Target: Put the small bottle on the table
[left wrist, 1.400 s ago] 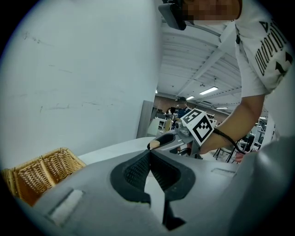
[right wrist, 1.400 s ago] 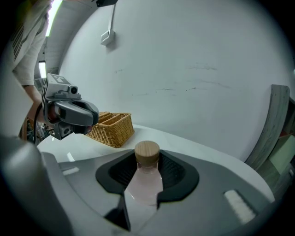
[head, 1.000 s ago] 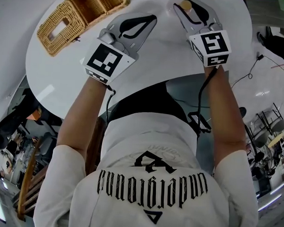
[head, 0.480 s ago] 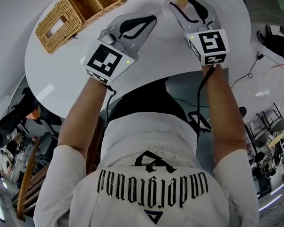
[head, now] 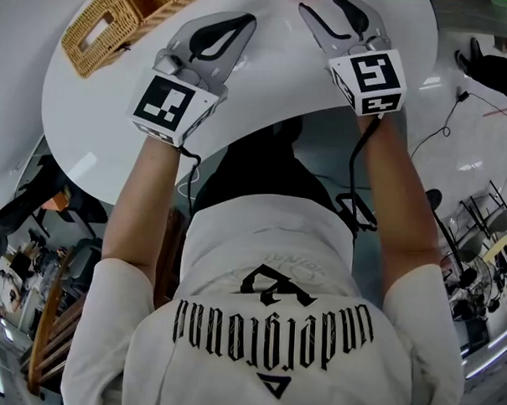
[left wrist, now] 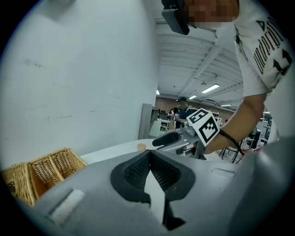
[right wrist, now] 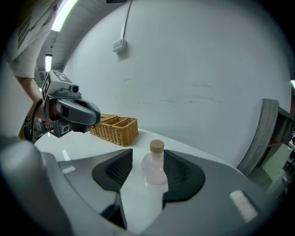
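jaws, right: your right gripper (right wrist: 148,156) has its jaws spreading at this moment. the small bottle (right wrist: 154,169) stands between them, and the pads are not pinching it. a gap shows on its left side, while the right pad sits very close.
jaws, left: your left gripper (left wrist: 148,154) has its jaws pressed together at the tips, with nothing between them.
bottle: it stands upright on the desk (right wrist: 78,146) on its own base, pale pink with the cork stopper (right wrist: 157,146) on top. the head view cuts it off at the top edge, so the right gripper view is the one to trust.
step: this looks like the release. the bottle is already set down, so the task seems nearly finished.
next move: draw the right gripper straight back along the line of its jaws and keep them wide. hold it centred, because the right pad could easily brush the bottle's side.
around: a wicker basket (right wrist: 115,130) sits on the desk beyond the bottle and to its left, well apart from it. your left gripper hangs over the desk on that same side. a plain white wall stands behind.
in the way: nothing blocks the pull-back path. the bottle looks light and narrow, so a sideways nudge would probably tip it.
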